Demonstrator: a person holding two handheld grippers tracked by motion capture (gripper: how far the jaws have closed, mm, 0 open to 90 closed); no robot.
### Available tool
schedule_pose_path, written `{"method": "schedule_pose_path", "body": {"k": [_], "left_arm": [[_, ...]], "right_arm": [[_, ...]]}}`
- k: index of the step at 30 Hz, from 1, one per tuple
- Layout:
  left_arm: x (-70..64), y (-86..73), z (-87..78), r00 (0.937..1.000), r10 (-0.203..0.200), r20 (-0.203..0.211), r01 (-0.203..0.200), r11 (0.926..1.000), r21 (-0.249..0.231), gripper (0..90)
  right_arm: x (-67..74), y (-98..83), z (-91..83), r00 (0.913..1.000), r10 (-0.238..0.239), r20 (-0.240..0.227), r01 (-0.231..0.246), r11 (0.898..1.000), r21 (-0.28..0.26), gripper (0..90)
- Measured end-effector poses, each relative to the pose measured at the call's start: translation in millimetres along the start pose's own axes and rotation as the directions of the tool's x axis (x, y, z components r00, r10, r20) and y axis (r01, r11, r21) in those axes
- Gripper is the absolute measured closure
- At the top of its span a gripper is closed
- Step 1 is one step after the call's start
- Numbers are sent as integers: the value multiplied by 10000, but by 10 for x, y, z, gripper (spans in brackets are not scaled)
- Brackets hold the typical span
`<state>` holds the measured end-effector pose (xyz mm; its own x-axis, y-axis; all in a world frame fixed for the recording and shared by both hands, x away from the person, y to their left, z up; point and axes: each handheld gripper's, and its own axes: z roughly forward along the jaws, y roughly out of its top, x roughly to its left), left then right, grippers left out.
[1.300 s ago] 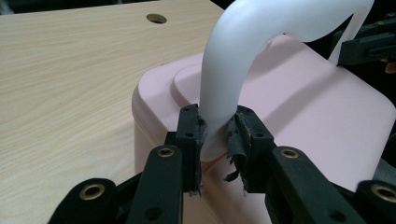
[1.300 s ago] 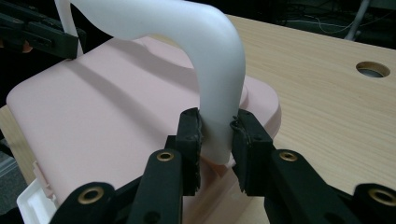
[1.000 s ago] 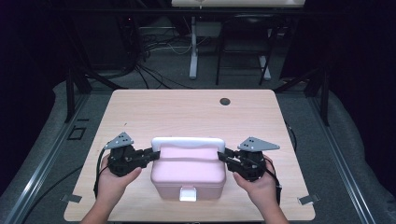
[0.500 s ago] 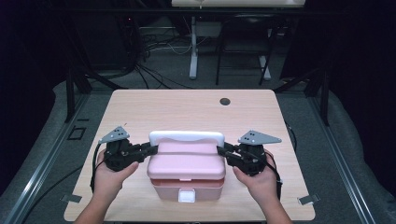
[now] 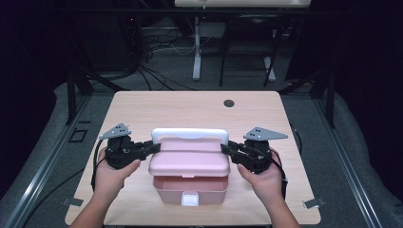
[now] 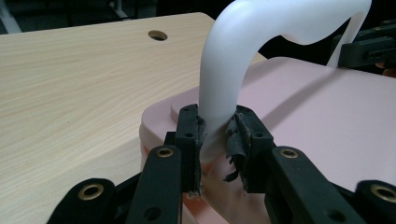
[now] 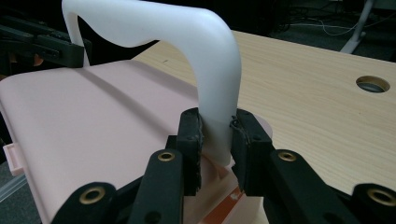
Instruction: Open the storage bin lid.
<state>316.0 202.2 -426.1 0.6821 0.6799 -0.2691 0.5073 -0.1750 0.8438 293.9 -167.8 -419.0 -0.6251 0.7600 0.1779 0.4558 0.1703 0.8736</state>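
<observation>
Lifted since a second ago: pink lid (image 5: pixel 189 159) now raised clear of the box's front, tipped up with the front edge high, showing the open pink box (image 5: pixel 190 189) beneath. Hands drawn slightly back toward the near edge with it.

Sits near the middle of the tabletop's near edge, white latch (image 5: pixel 189 199) on the front wall facing the person. White handle (image 5: pixel 189 135) arched over the lid's far side, standing upright, each foot meeting the lid at one end.

Left gripper (image 6: pixel 218 135) clamped on the handle's left foot, pads pressed against both sides of the white plastic just above the lid; worn, torn pad lining visible on the inner faces. Right gripper (image 7: pixel 217 135) clamped likewise on the handle's right foot. In the high view, left gripper (image 5: pixel 142 148) and right gripper (image 5: pixel 235 151) flank the lid, pointing inward at each other, a hand behind each.

Pale wooden tabletop (image 5: pixel 190 109) otherwise carrying a round cable hole (image 5: pixel 229 103) near the far edge, right of centre. Beyond the far edge, dark floor with cables and table legs.
</observation>
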Motion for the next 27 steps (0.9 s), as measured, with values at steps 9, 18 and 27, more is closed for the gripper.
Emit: {"method": "schedule_pose_path", "body": {"k": [9,18,27], "left_arm": [[1,11,-40,10000,65,-27,-65,9999,-93,720],[-19,-15,-201,9994,275,-200,-279,9994,-185,706],[13,-141,-356,9991,266,-329,-272,9995,-178,704]], "right_arm": [[-5,23,-10,9999,128,-59,-129,9999,-50,742],[-9,39,-13,9998,184,-86,-185,9998,-75,742],[-21,50,-16,9996,269,-117,-271,9996,-88,742]]}}
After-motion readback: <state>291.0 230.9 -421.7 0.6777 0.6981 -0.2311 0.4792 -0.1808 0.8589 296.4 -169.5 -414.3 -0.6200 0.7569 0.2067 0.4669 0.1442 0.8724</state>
